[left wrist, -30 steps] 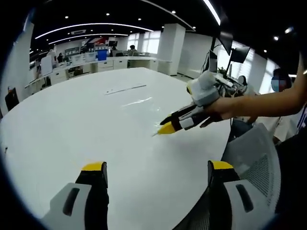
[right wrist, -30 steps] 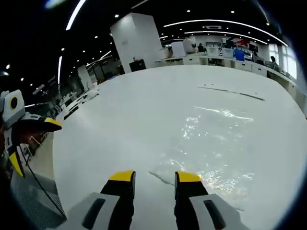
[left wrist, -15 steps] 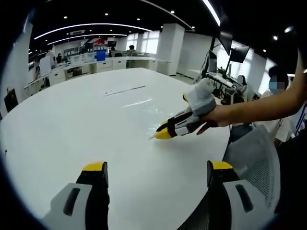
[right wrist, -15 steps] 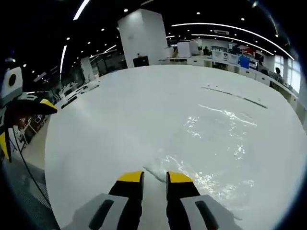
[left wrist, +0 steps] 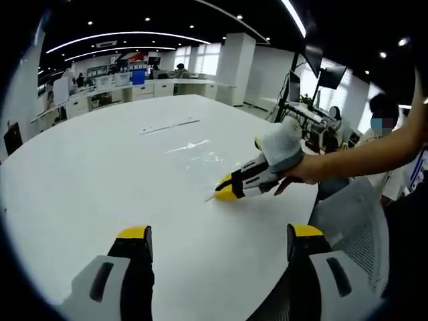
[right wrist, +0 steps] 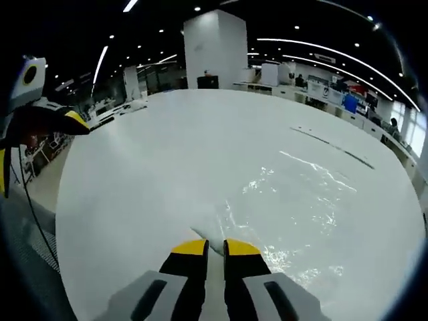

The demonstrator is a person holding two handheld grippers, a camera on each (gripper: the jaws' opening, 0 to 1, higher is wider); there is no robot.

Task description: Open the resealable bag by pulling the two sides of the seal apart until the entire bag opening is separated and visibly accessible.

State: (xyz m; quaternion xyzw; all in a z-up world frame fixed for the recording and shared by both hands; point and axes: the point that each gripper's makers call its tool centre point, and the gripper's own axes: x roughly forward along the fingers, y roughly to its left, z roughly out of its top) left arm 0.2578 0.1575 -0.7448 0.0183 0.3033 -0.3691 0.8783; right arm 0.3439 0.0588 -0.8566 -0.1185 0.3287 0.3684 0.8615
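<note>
A: Risk: the right gripper (right wrist: 214, 246) is pinching only a thin edge of the bag (right wrist: 294, 200), jaws nearly together; the film is probably slipping out if pulled, or both seal sides are being caught.

B: The bag is lying flat on the table (left wrist: 100, 167), extending beyond that gripper. The left gripper (left wrist: 217, 237) is hanging wide apart, holding nothing, well short of it.

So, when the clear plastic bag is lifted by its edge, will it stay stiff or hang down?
The thin, wrinkled clear plastic bag will probably hang limp. It lies flat, so likely light. Its glossy film may slip from the right hand-held gripper.
</note>
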